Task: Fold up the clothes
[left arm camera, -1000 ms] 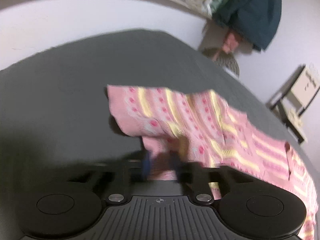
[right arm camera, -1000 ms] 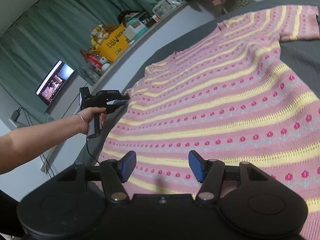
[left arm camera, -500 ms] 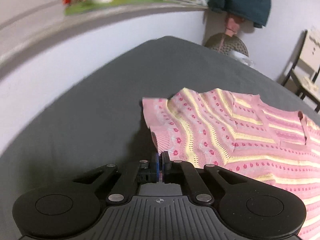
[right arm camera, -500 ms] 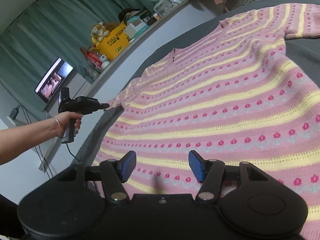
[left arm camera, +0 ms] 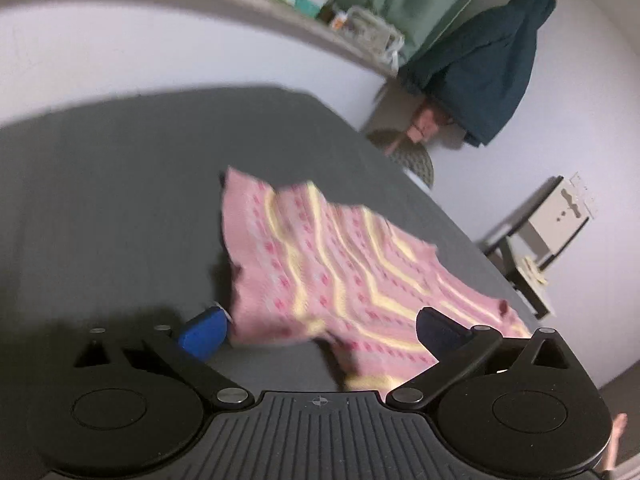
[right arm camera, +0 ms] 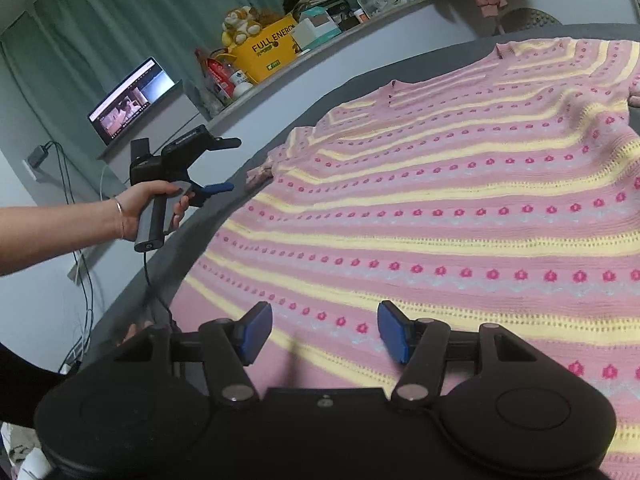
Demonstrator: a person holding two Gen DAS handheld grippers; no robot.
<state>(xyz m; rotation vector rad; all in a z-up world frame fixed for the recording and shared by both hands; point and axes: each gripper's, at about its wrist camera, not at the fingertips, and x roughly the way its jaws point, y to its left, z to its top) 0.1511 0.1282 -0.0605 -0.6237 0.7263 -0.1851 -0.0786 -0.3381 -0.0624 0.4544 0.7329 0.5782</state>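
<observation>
left gripper (left arm camera: pixel 320 330) opening, right gripper (right arm camera: pixel 325 332) apart

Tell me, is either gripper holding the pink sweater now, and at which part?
Neither. The left gripper is opening beside the sweater's sleeve; the right gripper hovers open.

knitted pink sweater (right arm camera: pixel 460 216), matt grey sheet (left arm camera: pixel 120 200)

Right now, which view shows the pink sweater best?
The right wrist view: the pink sweater lies spread flat on the grey bed, stripes sharp. The left wrist view shows only one blurred sleeve end.
</observation>
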